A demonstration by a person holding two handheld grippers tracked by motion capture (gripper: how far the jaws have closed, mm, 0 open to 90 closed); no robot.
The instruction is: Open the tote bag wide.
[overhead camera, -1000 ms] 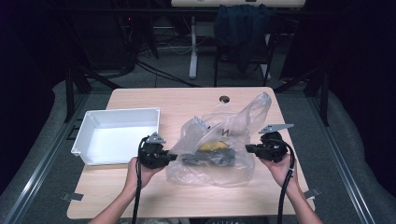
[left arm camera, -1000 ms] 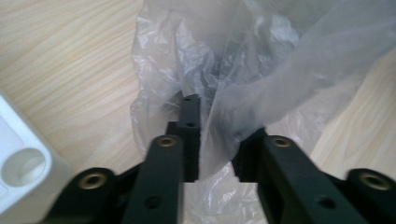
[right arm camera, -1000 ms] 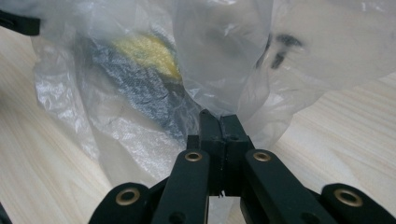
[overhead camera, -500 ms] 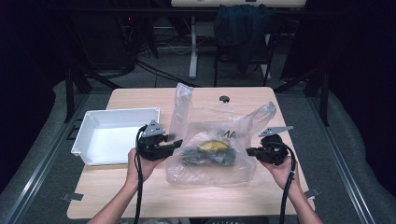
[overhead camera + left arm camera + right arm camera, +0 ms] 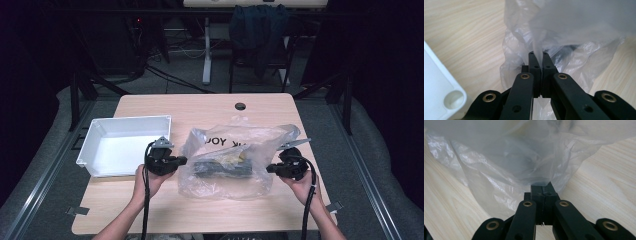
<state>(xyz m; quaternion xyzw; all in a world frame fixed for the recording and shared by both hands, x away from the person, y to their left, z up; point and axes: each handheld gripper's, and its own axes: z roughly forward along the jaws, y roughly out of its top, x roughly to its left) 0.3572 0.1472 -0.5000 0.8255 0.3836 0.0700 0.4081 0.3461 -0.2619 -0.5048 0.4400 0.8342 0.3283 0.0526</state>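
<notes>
High view: clear plastic bag [image 5: 227,160] w/ dark items inside lies mid-table [image 5: 200,107], white tray [image 5: 122,145] just left of it. Left gripper [image 5: 181,161] has just closed, pinching bag film, seen close-up in left gripper view [image 5: 538,53]. Right gripper [image 5: 270,169] clamped on bag's other edge [image 5: 543,185]. Light wood top; dark room, chair behind.

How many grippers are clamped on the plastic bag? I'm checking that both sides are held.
2. The left gripper pinches the plastic bag at its left edge; the right gripper pinches its right edge.
</notes>
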